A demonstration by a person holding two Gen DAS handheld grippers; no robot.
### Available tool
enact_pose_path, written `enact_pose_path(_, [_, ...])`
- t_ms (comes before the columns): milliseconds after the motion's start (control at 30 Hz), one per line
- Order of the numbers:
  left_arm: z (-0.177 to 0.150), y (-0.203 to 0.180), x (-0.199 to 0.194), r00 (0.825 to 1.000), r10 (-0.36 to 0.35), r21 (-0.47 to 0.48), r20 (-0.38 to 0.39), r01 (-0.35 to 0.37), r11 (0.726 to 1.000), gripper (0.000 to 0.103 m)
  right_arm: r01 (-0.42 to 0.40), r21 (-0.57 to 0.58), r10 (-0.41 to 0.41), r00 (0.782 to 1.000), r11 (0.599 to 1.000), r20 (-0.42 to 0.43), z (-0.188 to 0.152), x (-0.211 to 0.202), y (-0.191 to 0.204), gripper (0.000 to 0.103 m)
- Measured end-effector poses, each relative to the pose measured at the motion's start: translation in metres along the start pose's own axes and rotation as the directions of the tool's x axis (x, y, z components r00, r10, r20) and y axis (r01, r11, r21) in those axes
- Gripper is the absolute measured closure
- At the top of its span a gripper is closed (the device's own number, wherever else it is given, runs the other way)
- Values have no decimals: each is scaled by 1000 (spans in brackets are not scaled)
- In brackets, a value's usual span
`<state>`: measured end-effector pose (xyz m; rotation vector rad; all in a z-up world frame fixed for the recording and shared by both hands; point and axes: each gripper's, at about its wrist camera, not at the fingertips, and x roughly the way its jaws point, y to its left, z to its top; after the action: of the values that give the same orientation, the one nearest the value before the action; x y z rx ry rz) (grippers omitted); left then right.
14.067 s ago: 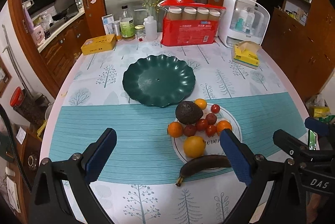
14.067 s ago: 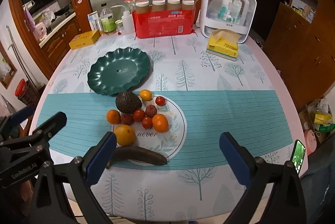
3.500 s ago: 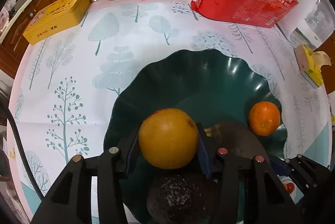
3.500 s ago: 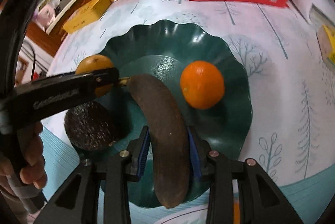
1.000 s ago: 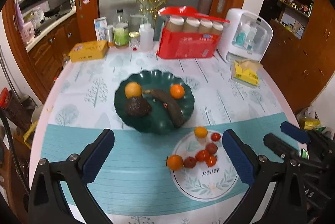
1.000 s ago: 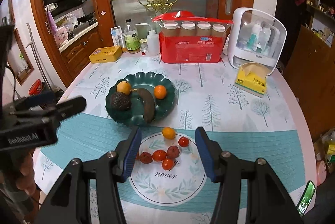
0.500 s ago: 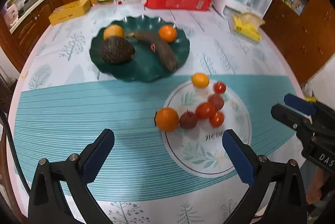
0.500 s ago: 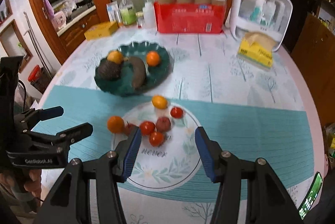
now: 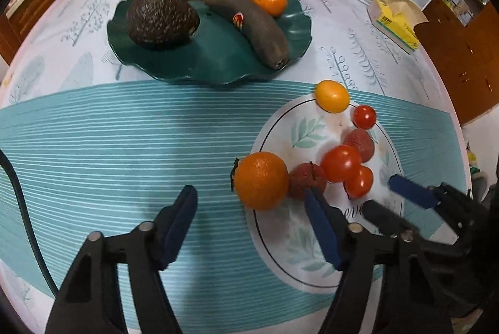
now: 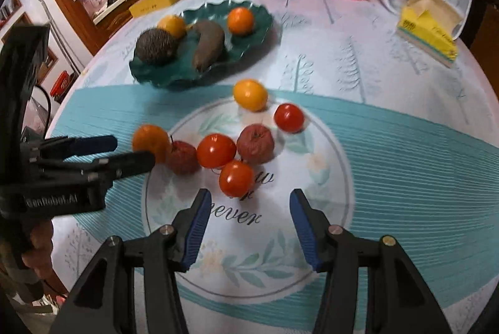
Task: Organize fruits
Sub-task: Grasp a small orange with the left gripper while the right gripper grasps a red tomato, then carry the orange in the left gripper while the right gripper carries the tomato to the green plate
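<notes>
- Here, the left gripper (image 9: 251, 214) hangs over the table with its jaws closing and nothing yet between the pads; the orange (image 9: 261, 180) on the white plate's (image 9: 290, 243) edge lies just ahead, seemingly its target.
- The right gripper (image 10: 246, 225) points down at the same plate, jaws narrowing slightly and empty, lined up on the nearest tomato (image 10: 236, 178).
- The green dish (image 9: 218, 59) beyond already carries an avocado (image 9: 162, 19), a dark banana (image 9: 249, 25) and two oranges, apparently the sorting place for larger fruit.
- Small tomatoes and reddish fruits sit clustered on the white plate.
</notes>
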<state>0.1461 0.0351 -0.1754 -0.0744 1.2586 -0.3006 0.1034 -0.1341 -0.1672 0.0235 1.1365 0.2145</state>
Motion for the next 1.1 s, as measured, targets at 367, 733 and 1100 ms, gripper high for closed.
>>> enact_pose_path(367, [13,7,12,995,-91,-56,31,93,994,68,-26,-63,26,1000,998,0,7,23,6,69])
enact_pose_path(733, [5,12,5,994,-96,-85,47,100,991,70,-40,-94,41,999,995,18,8,21,8,75])
enact_pose_path(1100, [2,0,-46,995,-66,-11,75,67,998,70,-74,-102,77,997,992,29,12,-14,23,76])
